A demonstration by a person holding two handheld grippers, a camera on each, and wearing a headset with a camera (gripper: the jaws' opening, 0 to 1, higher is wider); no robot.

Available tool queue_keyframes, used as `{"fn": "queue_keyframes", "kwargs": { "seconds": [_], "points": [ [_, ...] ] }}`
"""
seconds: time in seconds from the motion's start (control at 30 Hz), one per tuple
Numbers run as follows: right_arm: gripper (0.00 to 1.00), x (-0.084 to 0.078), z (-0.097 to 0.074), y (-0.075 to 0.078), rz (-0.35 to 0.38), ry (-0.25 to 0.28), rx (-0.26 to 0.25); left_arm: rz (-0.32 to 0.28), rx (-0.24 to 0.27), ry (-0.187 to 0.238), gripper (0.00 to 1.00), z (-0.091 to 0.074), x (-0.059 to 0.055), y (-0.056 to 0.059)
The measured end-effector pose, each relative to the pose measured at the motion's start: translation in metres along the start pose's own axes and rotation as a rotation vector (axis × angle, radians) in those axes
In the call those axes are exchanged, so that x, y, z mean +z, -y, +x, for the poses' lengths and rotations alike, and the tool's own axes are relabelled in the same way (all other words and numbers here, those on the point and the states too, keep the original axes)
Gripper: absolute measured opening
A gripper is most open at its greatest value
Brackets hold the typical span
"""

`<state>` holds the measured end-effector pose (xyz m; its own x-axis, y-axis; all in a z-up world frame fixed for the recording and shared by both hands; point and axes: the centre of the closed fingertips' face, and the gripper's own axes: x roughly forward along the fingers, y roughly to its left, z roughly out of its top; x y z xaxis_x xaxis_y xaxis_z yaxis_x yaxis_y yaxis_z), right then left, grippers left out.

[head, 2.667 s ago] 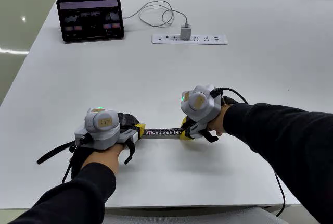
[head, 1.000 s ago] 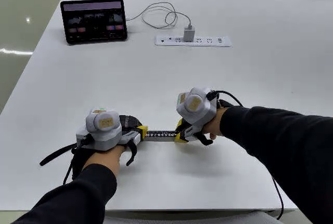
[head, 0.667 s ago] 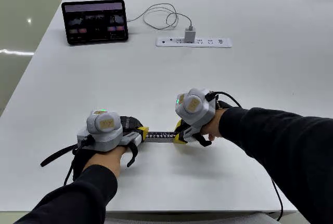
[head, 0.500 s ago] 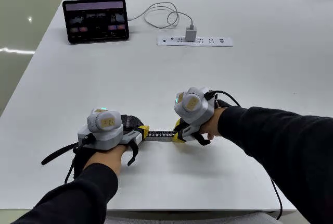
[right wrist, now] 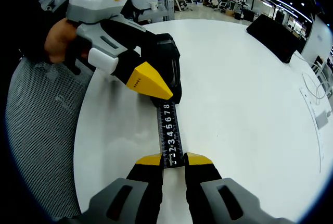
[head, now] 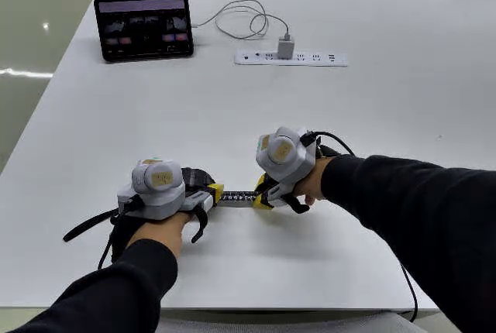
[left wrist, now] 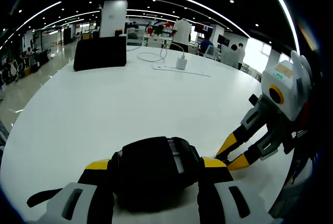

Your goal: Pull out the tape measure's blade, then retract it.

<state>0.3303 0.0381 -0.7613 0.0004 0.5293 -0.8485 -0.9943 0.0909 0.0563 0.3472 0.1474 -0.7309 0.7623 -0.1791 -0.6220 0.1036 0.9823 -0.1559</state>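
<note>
On the white table [head: 256, 116] lies a black tape measure case [head: 191, 179], and my left gripper [head: 208, 193] is shut around it. In the left gripper view the case [left wrist: 153, 169] sits between the yellow-tipped jaws. A short stretch of numbered blade [head: 236, 194] runs right from the case to my right gripper [head: 260, 197]. The right gripper view has the right gripper [right wrist: 171, 159] shut on the blade's end. There the blade [right wrist: 167, 125] reaches back to the case [right wrist: 167, 60], held by the left gripper [right wrist: 148, 81].
A dark tablet [head: 144, 26] stands at the far left of the table. A white power strip [head: 291, 58] with a charger and looped cable [head: 240, 19] lies behind the grippers. The table's near edge runs just below my arms. A mesh chair [right wrist: 36, 130] is beside the table.
My right gripper has moved left toward the left one, and the stretch of blade between them is shorter. The left gripper still holds the case in place.
</note>
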Motion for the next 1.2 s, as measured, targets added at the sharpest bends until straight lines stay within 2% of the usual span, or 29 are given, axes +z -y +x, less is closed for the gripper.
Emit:
{"fn": "queue_keyframes", "kwargs": {
  "seconds": [1.2],
  "points": [
    [0.11, 0.016, 0.009, -0.002, 0.004, 0.048, 0.006, -0.002, -0.003, -0.003, 0.61, 0.0, 0.0, 0.0]
  ]
}}
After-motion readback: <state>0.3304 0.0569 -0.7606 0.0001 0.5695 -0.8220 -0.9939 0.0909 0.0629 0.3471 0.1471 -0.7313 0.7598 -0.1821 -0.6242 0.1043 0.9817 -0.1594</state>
